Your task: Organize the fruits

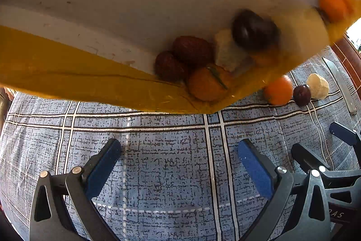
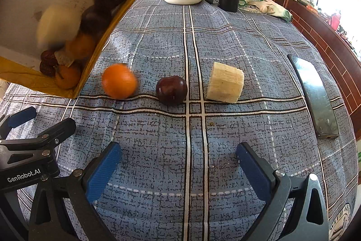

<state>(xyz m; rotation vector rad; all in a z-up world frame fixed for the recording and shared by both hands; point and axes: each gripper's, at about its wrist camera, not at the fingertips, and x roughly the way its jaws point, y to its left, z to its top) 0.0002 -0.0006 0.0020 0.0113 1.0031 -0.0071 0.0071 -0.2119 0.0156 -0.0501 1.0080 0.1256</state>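
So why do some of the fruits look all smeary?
They're moving. In the right wrist view the orange on the cloth and the pale chunk in the tilted box are smeared, while the plum is sharp. In the left wrist view a dark fruit in the box blurs too.

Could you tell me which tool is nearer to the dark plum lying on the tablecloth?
Right. The right tool faces the dark plum almost straight ahead, open. The left tool sits further to its left, with the plum far off to its right.
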